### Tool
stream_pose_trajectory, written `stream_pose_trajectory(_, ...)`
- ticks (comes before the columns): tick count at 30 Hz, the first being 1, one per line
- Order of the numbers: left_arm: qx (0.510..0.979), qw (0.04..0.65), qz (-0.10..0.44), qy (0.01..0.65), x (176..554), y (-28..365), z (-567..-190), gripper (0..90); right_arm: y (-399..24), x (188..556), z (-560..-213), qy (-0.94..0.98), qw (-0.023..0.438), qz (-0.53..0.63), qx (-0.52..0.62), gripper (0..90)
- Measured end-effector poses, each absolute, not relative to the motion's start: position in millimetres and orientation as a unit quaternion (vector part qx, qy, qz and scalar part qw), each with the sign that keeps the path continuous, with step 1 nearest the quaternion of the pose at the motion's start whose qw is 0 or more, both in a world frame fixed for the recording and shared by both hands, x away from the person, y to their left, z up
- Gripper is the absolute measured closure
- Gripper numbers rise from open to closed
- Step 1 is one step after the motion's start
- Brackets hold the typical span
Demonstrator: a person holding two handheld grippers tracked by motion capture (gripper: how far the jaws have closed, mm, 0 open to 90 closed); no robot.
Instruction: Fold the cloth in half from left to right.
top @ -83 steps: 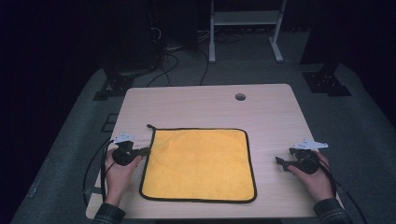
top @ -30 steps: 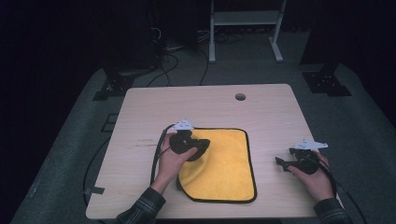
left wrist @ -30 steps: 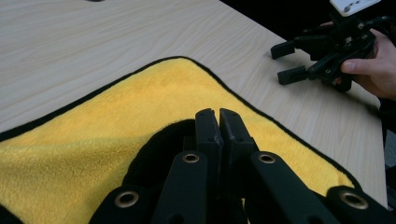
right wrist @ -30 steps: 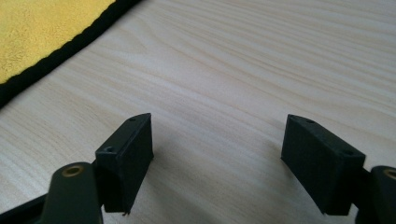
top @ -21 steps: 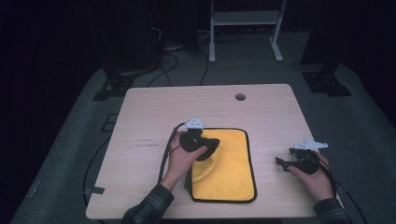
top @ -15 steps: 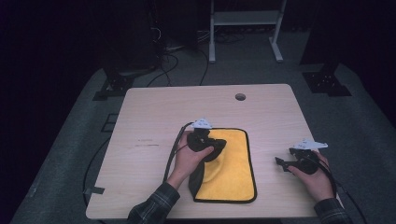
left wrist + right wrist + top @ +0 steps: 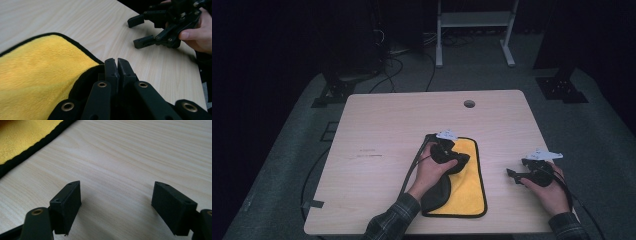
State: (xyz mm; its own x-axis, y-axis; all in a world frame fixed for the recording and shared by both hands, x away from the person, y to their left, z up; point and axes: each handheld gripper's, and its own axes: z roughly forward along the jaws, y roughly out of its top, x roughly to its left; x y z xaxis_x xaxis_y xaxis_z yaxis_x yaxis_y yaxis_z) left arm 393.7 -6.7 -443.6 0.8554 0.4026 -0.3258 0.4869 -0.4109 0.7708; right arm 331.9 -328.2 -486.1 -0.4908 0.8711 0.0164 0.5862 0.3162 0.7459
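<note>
From the high view, you're folding the yellow microfiber cloth [image 7: 464, 175] in half: your left gripper [image 7: 457, 161] is carrying the cloth's left edge across toward the right side, and the dark underside is showing as a flap near your wrist. The cloth is lying right of centre on the wooden table [image 7: 387, 130], toward your edge. Your right gripper [image 7: 513, 175] is resting on the bare tabletop well to the right, not touching anything. Looks like you're about halfway through the first fold; next you'll want to lay that edge down lined up with the right border, then let go.

In the left gripper view, your left gripper [image 7: 117, 65] is clamped tight on the cloth's [image 7: 37, 75] black-trimmed hem, though the pinched bit itself is hiding behind the jaws, so it's hard to see how much you're holding. The right gripper [image 7: 140, 31] is sitting across the table with jaws apart.

In the right gripper view, the right gripper [image 7: 117, 197] is gaping wide over bare wood, nothing between the jaws. A corner of the cloth [image 7: 22, 137] is getting cut off at the top left.
</note>
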Motion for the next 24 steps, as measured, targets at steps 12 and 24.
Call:
stream_pose_trajectory(12,0.853,0.439,-0.057,0.276,399.8,-32.9,-468.0,86.6,-328.0,332.2,-486.2,0.788,0.199,0.357,0.461,21.1)
stream_pose_trajectory(24,0.859,0.44,-0.039,0.258,391.7,-33.7,-457.2,72.5,-328.0,332.3,-486.3,0.788,0.198,0.357,0.46,20.7)
